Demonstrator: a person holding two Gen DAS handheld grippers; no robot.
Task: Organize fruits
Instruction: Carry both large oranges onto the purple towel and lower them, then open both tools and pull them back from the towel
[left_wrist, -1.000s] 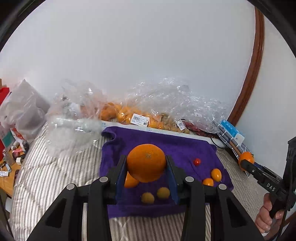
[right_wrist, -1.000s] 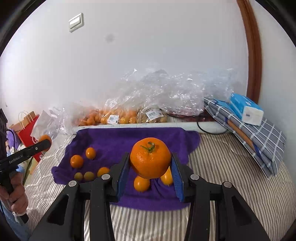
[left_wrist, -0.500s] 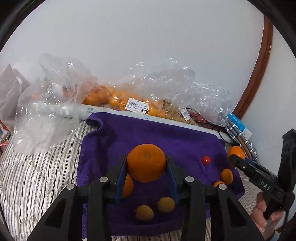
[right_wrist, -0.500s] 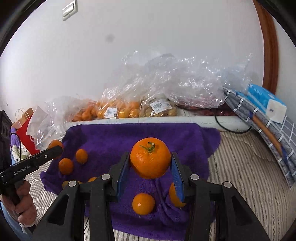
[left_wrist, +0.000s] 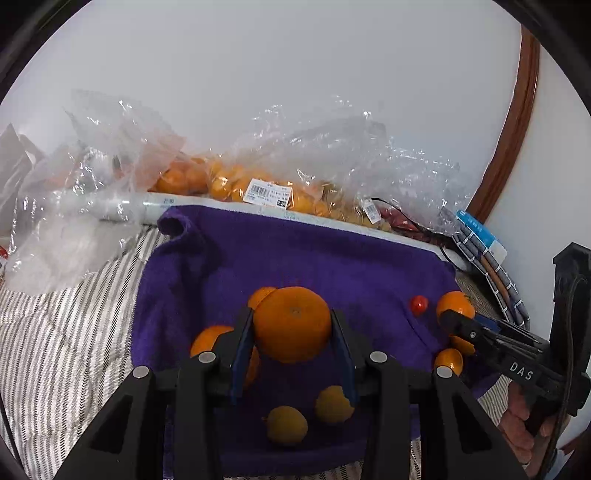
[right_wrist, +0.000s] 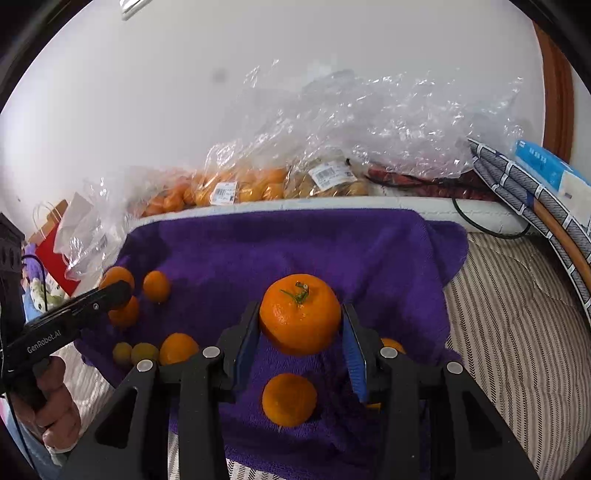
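My left gripper (left_wrist: 293, 345) is shut on a large orange (left_wrist: 292, 323) and holds it above a purple towel (left_wrist: 295, 258). My right gripper (right_wrist: 300, 339) is shut on another large orange with a green stem (right_wrist: 300, 314) above the same towel (right_wrist: 280, 240). On the towel lie smaller oranges (right_wrist: 289, 398), (right_wrist: 156, 285), two yellowish small fruits (left_wrist: 287, 424), (left_wrist: 333, 404) and a red cherry tomato (left_wrist: 419, 304). The right gripper also shows at the right of the left wrist view (left_wrist: 458, 317), the left gripper at the left of the right wrist view (right_wrist: 110, 291).
Clear plastic bags of oranges and other fruit (left_wrist: 266, 188), (right_wrist: 240, 188) line the wall behind the towel. A striped bed cover (right_wrist: 517, 332) lies under it. A folded patterned cloth with a blue tissue pack (right_wrist: 546, 162) sits at the right. A black cable (right_wrist: 487, 229) runs there.
Both grippers have moved forward and lower over the purple towel, each still holding its orange. The fruits on the towel now appear closer.
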